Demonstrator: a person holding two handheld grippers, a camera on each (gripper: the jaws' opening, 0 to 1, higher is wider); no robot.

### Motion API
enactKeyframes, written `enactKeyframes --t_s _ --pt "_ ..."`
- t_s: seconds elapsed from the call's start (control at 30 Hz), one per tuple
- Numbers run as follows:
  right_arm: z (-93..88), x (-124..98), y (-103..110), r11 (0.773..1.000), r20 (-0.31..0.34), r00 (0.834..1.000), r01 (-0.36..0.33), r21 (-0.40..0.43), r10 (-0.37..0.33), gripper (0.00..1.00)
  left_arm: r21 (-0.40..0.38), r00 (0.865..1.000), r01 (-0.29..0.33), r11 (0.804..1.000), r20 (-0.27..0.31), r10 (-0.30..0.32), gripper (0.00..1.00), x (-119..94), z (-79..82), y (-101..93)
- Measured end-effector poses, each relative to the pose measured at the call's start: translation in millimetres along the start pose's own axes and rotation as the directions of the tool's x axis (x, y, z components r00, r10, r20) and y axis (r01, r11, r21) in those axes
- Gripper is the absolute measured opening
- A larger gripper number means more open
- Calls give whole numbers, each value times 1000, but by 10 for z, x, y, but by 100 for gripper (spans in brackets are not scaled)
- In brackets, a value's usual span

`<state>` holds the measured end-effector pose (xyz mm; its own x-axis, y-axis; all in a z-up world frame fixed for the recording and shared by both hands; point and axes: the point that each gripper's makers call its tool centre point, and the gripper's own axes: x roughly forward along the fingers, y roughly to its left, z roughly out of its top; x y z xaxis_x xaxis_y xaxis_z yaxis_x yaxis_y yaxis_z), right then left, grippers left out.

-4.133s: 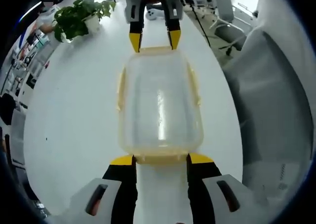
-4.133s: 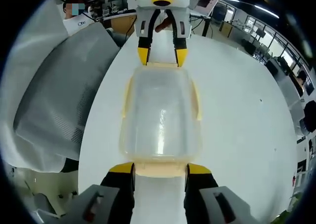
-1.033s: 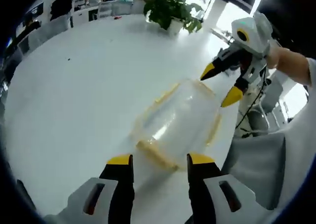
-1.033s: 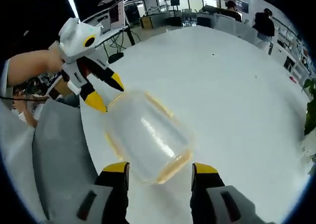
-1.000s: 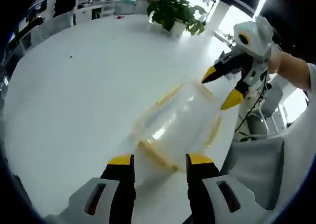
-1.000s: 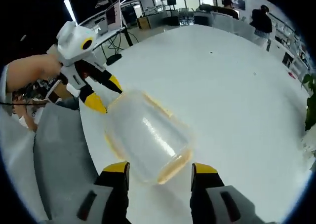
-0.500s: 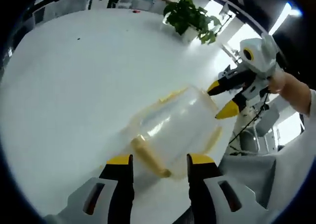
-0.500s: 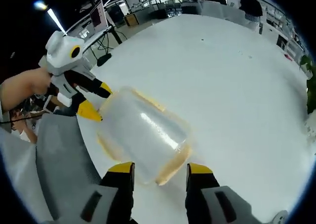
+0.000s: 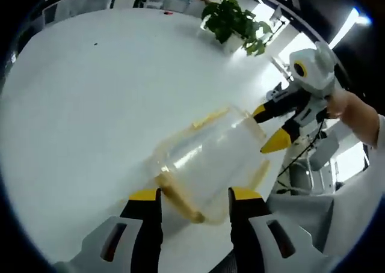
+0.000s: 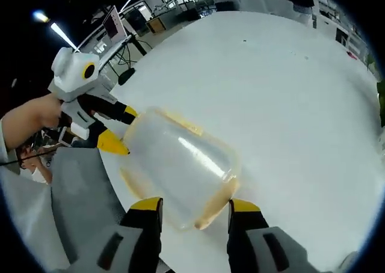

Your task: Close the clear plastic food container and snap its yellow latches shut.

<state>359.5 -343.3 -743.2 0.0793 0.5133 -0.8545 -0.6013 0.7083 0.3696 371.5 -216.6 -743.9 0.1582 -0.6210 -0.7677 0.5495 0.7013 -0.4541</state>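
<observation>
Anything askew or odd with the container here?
Nothing spilled or broken. The clear container lies on the white table, empty, between the open left gripper and open right gripper. A yellow latch sticks out, apparently unsnapped.

Clear food container (image 9: pixel 207 162) near the white worktop's (image 9: pixel 90 104) edge, left tool (image 9: pixel 187 196) jaws apart at its yellow latch (image 9: pixel 179 196), right tool (image 9: pixel 269 127) at its far end, potted plant (image 9: pixel 231 21) beyond

No text, label or number reads here; anything on the far desks seems too blurred
</observation>
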Motion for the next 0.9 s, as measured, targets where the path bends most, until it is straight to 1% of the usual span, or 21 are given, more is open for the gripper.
enactKeyframes --t_s 0.1,0.13,0.2,0.37,0.4,0.43,0.47,0.5,0.53,0.6,0.63,0.67,0.7,0.73,0.8,0.9 --pt "6 7 12 1000 -7 1000 8 -2 -8 41 -4 1000 0 1000 5 0 43 4 7 -5" --pt "6 14 28 1000 -5 1000 11 -7 -11 42 -26 1000 -1 1000 -2 1 42 18 -11 -3" --pt "10 19 27 1000 -8 1000 16 -6 -16 42 -11 1000 1 1000 2 -1 42 19 -9 -2" --pt "12 28 26 1000 -2 1000 22 -10 -22 42 -13 1000 3 1000 -6 -3 40 32 -4 -11" --pt "18 35 26 1000 -4 1000 19 -3 -19 42 -69 1000 8 998 -4 -8 39 32 -4 -25" --pt "22 44 36 1000 -11 1000 17 -12 -18 42 -104 1000 13 995 19 -11 37 51 26 -8" --pt "30 42 44 1000 -15 1000 17 -15 -17 42 -72 996 74 995 51 -70 36 63 95 -81" --pt "18 89 102 1000 -29 1000 12 -4 -12 42 -86 999 31 996 32 -28 35 42 57 -42" --pt "28 104 122 1000 -26 1000 13 -6 -13 42 -92 1000 28 995 15 -27 35 26 32 -55" --pt "20 74 92 1000 -13 1000 12 1 -12 41 -88 999 27 996 27 -25 35 18 29 -56" --pt "-37 86 113 998 -15 1000 -26 65 27 41 -88 999 25 996 27 -23 34 6 34 -51" --pt "-32 88 58 998 -3 1000 -22 54 22 41 -87 999 24 996 26 -22 35 20 43 -41" --pt "-38 85 98 997 -11 1000 -17 70 18 41 -81 1000 10 997 30 -8 35 15 55 -33" --pt "-28 86 101 998 -4 1000 -11 69 12 42 -90 999 -3 996 36 7 35 24 74 -23" --pt "-35 72 111 997 5 1000 -9 72 9 42 -74 999 -5 997 32 7 36 32 81 -17" --pt "-26 78 99 997 21 1000 -13 77 11 42 -66 999 3 998 43 0 37 15 64 -8"
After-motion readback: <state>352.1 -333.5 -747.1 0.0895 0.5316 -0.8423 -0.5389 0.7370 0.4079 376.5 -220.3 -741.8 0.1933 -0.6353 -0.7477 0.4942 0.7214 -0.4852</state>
